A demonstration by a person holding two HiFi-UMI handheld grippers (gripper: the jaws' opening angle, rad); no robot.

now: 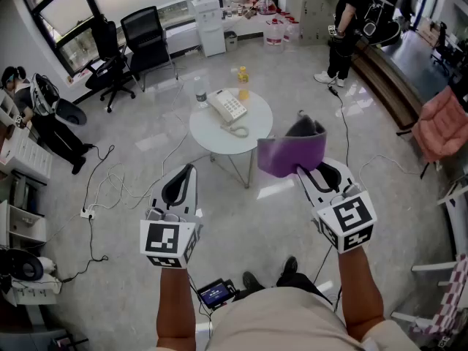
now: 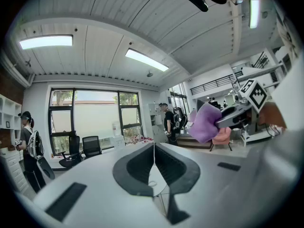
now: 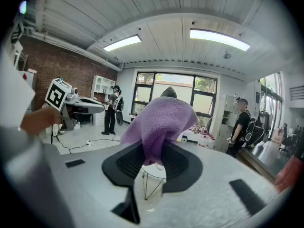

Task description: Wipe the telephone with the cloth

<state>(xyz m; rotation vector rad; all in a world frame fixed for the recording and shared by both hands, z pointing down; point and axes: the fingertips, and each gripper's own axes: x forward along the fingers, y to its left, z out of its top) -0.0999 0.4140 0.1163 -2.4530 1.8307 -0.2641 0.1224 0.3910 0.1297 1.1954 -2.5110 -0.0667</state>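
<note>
A white telephone (image 1: 227,106) with a coiled cord lies on the round white table (image 1: 252,141) ahead of me. My right gripper (image 1: 306,171) is shut on a purple cloth (image 1: 291,152), which hangs in the air just right of the table's near edge. The same cloth (image 3: 160,126) bulges out of the jaws in the right gripper view and hides most of the table. My left gripper (image 1: 184,172) hovers over the floor, below and left of the table, shut and empty; its jaws (image 2: 153,167) meet in a thin line. From the left gripper view the cloth (image 2: 205,122) shows at the right.
A yellow bottle (image 1: 243,83) and a clear bottle (image 1: 200,92) stand at the table's far rim. Cables trail over the floor at left (image 1: 110,189). Black office chairs (image 1: 146,42) stand by the window. One person stands at the back right (image 1: 352,20), another at the left (image 1: 40,112).
</note>
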